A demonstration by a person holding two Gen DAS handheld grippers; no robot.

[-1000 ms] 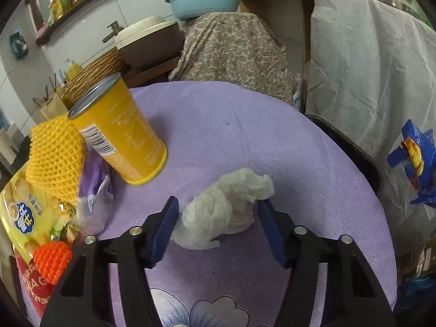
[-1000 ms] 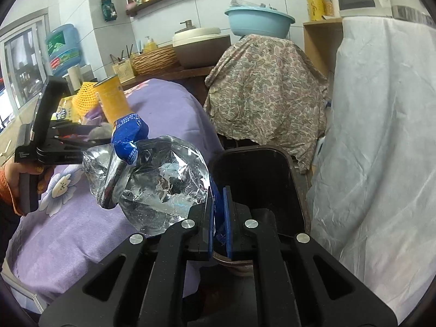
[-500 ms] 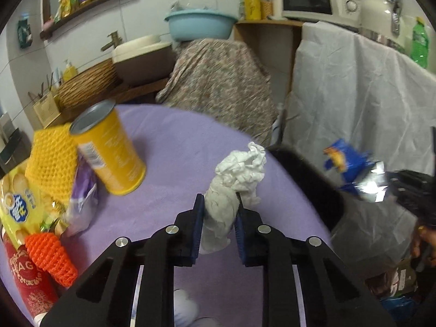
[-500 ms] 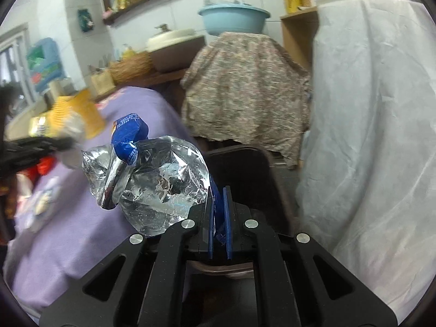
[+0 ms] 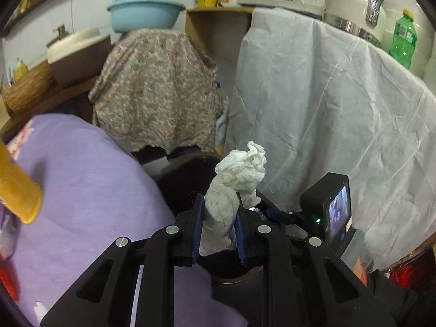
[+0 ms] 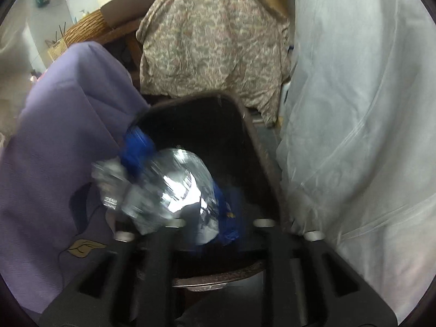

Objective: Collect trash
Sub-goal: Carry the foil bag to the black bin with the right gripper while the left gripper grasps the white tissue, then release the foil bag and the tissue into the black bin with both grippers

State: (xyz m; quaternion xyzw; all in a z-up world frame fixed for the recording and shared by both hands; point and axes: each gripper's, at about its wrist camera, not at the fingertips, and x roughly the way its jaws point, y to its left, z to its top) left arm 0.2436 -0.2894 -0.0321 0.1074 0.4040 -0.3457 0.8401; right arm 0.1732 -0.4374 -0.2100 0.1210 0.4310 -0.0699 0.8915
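My left gripper (image 5: 218, 204) is shut on a crumpled white tissue (image 5: 239, 166) and holds it past the edge of the purple tablecloth (image 5: 81, 177), above the black trash bin (image 5: 185, 185). The right gripper's camera housing (image 5: 329, 207) shows just to the right. In the right wrist view my right gripper (image 6: 215, 218) hangs over the bin's rim (image 6: 261, 150). Its jaws are opening. A silver and blue foil snack bag (image 6: 169, 188), blurred, lies loose between them over the bin's mouth.
A yellow can (image 5: 19, 190) stands at the table's left edge. Behind the bin are a floral-covered object (image 5: 155, 87) and a white sheet (image 5: 327, 109) draped over a counter with a kettle (image 5: 351, 2) and a green bottle (image 5: 402, 41). The tablecloth (image 6: 54, 136) hangs beside the bin.
The left gripper closed on the tissue, lifted it off the table and carried it right to the bin. The right gripper sank toward the bin and its jaws parted from the foil bag.
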